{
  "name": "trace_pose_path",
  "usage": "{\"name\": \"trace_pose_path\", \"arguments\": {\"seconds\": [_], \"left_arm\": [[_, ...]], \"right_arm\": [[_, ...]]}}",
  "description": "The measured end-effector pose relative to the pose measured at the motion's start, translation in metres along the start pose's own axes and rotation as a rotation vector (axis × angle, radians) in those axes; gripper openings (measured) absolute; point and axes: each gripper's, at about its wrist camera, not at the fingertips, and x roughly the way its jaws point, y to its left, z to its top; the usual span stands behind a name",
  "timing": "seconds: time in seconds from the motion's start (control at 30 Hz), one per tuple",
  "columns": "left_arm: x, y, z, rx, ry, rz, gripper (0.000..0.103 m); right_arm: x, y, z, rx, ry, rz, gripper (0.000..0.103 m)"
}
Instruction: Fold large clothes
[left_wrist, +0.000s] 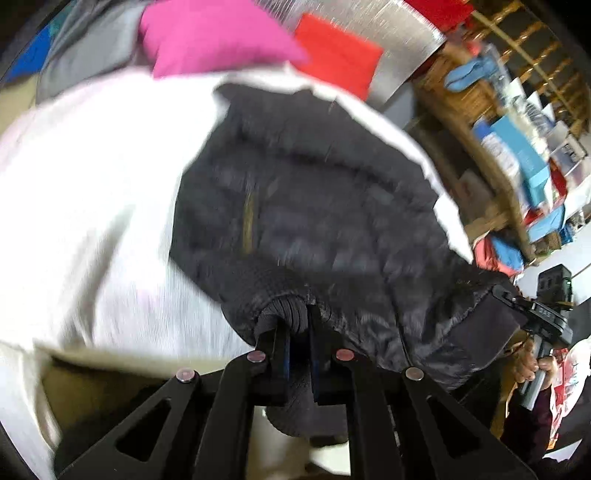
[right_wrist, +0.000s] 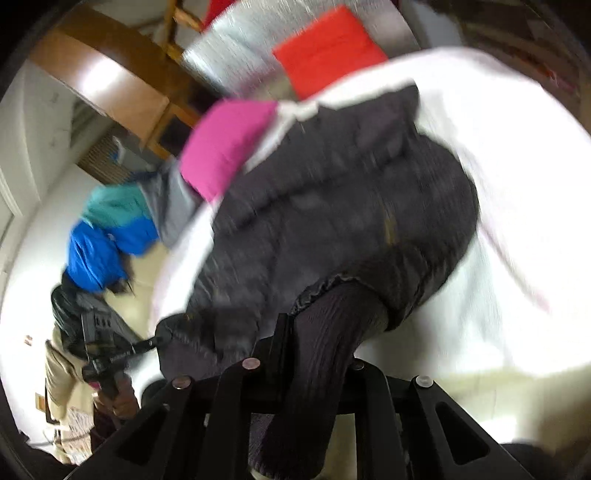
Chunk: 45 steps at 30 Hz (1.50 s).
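1. My left gripper (left_wrist: 295, 334) is clamped on a ribbed knit cuff of the black quilted puffer jacket (left_wrist: 314, 206); my right gripper (right_wrist: 314, 354) is clenched on the other ribbed cuff (right_wrist: 325, 332). The jacket's body lies on the white cloth-covered surface (left_wrist: 103, 192), with both cuffs held up off it.

2. My main worry is slip. The cuffs are stretchy knit and the shell looks slick, so I judge the jacket's weight could drag a cuff out of either grip if I pull hard.

3. Uneven hands would twist the jacket, and the sleeves could land crossed or bunched instead of flat.

4. Both views are smeared, so I cannot tell how deep the fabric sits between the fingers. I would not trust either grip blindly.

5. At the far side of the cloth, a folded magenta garment (left_wrist: 218, 37) sits just beside the jacket's far edge and a folded red garment (left_wrist: 340, 59) lies near it. A long sweep away from me could knock them.

6. To my left, a blue and teal garment (right_wrist: 110, 236) is heaped at the surface's edge, leaving little spare room there.

7. To my right, cluttered wooden shelving (left_wrist: 517, 140) stands beyond the edge. The bare white cloth nearest me is the safest room for folding.
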Motion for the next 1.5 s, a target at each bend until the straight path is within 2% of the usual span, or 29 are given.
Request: {"name": "trace_pose_path", "arguments": {"seconds": [0.13,0.27,0.4,0.6,0.77,0.87,1.2,1.27,1.33,1.43,1.5], "left_arm": [[-0.023,0.006,0.046,-0.017,-0.096,-0.017,0.009],[-0.024,0.019,0.09,-0.07,-0.165,-0.029,0.009],[0.009,0.021,0.14,-0.103,-0.206,-0.025,0.009],[0.056,0.022,0.223,-0.157,-0.312,0.01,0.009],[0.114,0.029,0.268,-0.159,-0.33,0.082,0.009],[0.137,0.04,0.284,-0.181,-0.308,0.092,0.009],[0.191,0.063,0.329,-0.153,-0.291,0.139,0.01],[0.207,0.062,0.334,-0.136,-0.28,0.16,0.012],[0.224,0.065,0.336,-0.143,-0.261,0.167,0.013],[0.241,0.071,0.338,-0.166,-0.208,0.184,0.015],[0.239,0.07,0.339,-0.167,-0.204,0.176,0.017]], "right_arm": [[-0.002,0.005,0.041,0.01,-0.127,0.006,0.015],[0.0,-0.005,0.081,0.045,-0.25,0.027,0.015],[0.019,-0.001,0.125,0.051,-0.324,0.007,0.014],[0.067,-0.014,0.201,0.036,-0.427,-0.122,0.014],[0.118,-0.04,0.258,0.043,-0.425,-0.198,0.014],[0.144,-0.053,0.278,0.035,-0.413,-0.236,0.014],[0.196,-0.068,0.329,-0.028,-0.418,-0.319,0.014],[0.204,-0.081,0.331,0.001,-0.405,-0.325,0.014],[0.213,-0.101,0.335,0.069,-0.365,-0.309,0.015],[0.22,-0.134,0.338,0.217,-0.284,-0.211,0.019],[0.214,-0.141,0.34,0.275,-0.274,-0.148,0.026]]}}
